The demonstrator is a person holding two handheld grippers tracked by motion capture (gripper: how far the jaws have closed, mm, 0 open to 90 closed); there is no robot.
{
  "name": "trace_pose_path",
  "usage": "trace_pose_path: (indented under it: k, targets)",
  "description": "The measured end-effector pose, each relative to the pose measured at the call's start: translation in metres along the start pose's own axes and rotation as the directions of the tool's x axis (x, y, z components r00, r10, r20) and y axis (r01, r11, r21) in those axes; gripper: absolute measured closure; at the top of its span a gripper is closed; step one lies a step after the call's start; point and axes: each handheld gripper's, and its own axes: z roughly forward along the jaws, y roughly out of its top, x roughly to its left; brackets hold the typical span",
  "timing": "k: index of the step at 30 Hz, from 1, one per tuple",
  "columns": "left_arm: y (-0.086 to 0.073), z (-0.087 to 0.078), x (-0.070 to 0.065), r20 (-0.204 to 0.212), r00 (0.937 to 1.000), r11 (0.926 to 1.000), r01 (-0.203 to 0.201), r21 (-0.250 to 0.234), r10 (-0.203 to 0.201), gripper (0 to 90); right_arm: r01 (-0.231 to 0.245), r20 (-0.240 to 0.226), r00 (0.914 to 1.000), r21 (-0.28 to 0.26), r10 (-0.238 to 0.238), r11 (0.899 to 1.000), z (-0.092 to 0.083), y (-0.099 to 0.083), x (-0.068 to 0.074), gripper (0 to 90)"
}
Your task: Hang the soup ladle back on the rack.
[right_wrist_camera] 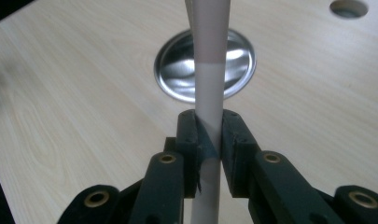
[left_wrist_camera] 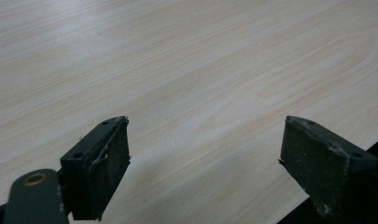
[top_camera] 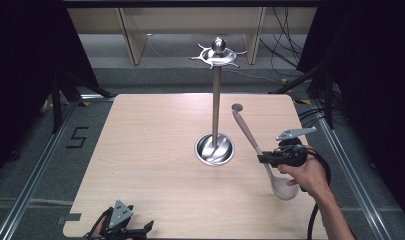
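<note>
The right gripper (top_camera: 262, 159) has its jaws closed tight around the slim handle of one pale ladle (top_camera: 260, 152), which sits right of the table's middle, its bowl toward the near side by the person's right hand (top_camera: 305, 175) and its handle slanting away to the far side. In the right gripper view the ladle's handle (right_wrist_camera: 209, 84) runs straight up between the pads (right_wrist_camera: 189, 140), in front of the round steel base (right_wrist_camera: 205, 65). One chrome utensil stand (top_camera: 216, 100) rises from that base at the centre of the wooden table (top_camera: 150, 150), and its pronged crown (top_camera: 218, 56) carries nothing yet. So the grasp looks secured, and I judge that the raise and the hanging of the ladle on a prong are still ahead. The left gripper (top_camera: 121, 226) rests at the near-left edge, jaws spread wide and empty over bare tabletop (left_wrist_camera: 186, 70). Count: one ladle, one stand, two grippers, and one small round hole (top_camera: 237, 107) in the table's far right.
</note>
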Motion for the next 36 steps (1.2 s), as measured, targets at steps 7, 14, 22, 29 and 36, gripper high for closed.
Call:
trace_pose_path:
  k: [7,14,22,29,36]
  targets:
    - [0.000,-0.001,0.003,-0.003,0.9993,0.9992,-0.037,0.015,0.037,14.9,0.014,0.002,0.9999,-0.056,-0.014,0.998,-0.014,0.003,0.001,79.0]
    - [0.000,-0.005,0.006,0.005,0.9975,0.9964,-0.070,0.048,0.070,14.9,0.048,-0.008,0.9988,-0.100,-0.049,0.994,-0.018,0.005,0.002,79.0]
    - [-0.001,-0.007,0.007,-0.006,0.9959,0.9936,-0.090,0.069,0.091,14.9,0.059,-0.029,0.9975,-0.155,-0.064,0.986,-0.024,0.006,0.002,79.1]
    - [-0.001,-0.006,0.007,-0.010,0.9960,0.9942,-0.088,0.062,0.089,14.9,0.080,-0.012,0.9963,-0.217,-0.085,0.973,-0.035,0.003,-0.002,79.1]
    - [-0.002,-0.003,0.002,-0.003,0.9997,0.9994,-0.026,0.022,0.026,14.9,0.102,-0.011,0.9939,-0.290,-0.110,0.952,-0.042,0.004,-0.003,79.0]
